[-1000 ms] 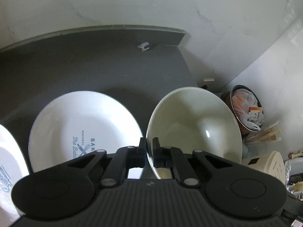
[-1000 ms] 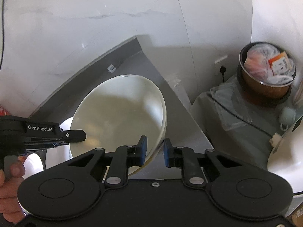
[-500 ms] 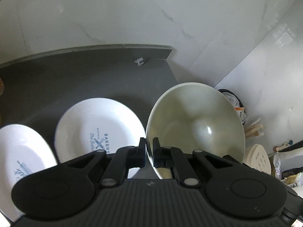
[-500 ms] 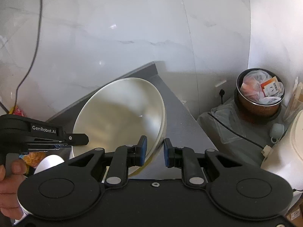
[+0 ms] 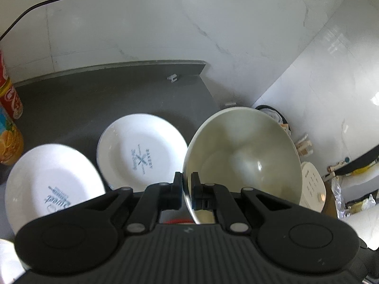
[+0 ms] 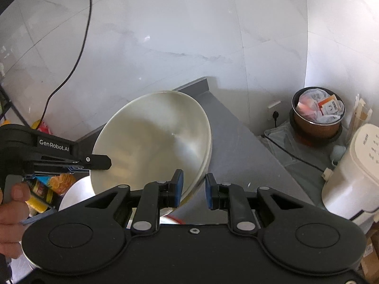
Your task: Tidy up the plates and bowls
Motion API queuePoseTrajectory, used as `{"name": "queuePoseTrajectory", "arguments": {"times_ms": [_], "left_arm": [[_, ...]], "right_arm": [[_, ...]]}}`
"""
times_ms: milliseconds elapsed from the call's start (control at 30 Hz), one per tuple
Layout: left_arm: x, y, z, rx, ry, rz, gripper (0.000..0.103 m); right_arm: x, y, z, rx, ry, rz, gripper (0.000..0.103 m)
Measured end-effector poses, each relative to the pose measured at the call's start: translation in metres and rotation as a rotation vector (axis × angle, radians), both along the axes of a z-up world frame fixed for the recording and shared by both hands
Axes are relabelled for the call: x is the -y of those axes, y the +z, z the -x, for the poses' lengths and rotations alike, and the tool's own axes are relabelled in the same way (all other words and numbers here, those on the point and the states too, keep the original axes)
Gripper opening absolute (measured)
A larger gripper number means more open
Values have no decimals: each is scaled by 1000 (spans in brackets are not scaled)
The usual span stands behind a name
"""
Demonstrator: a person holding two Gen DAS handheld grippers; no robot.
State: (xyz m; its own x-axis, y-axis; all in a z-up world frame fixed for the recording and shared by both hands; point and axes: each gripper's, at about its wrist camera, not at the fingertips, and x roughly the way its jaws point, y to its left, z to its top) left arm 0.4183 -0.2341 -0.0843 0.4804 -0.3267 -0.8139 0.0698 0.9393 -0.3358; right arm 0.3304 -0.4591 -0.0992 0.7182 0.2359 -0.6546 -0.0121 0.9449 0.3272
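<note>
Currently left tool [image 5: 186, 184] pinches rim of glossy cream ceramic bowl [image 5: 244, 156], airborne
Thin edge grip may slip; right tool [image 6: 193, 189] parted around rim, not clamped

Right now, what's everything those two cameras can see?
bowl: 1, cream, tilted in the air, rim pinched by the left gripper
plates: 2, white with blue print, side by side on the counter
counter: 1, dark grey, against the marble wall
cans: 2, red and orange, counter's left edge
cable: 1, black, hanging down the wall
bin: 1, brown, full of rubbish, on the floor
appliance: 1, cream, on the floor near the bin
left gripper: black, shut on the bowl's rim
right gripper: black with blue pads, open, at the bowl's near edge
hand: 1, holding the left gripper
</note>
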Motion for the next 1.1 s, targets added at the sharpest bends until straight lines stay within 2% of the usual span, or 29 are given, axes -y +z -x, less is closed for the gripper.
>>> {"name": "queuePoseTrajectory", "arguments": {"times_ms": [333,1100], "left_arm": [[-18,-10,37,-30,-52,11,5],[-43,-46,79,-130,-65,-2,5]], "right_arm": [[-19,-6,49,-38,-5,21,20],[-45,-30,85,-135,1,33,20]]}}
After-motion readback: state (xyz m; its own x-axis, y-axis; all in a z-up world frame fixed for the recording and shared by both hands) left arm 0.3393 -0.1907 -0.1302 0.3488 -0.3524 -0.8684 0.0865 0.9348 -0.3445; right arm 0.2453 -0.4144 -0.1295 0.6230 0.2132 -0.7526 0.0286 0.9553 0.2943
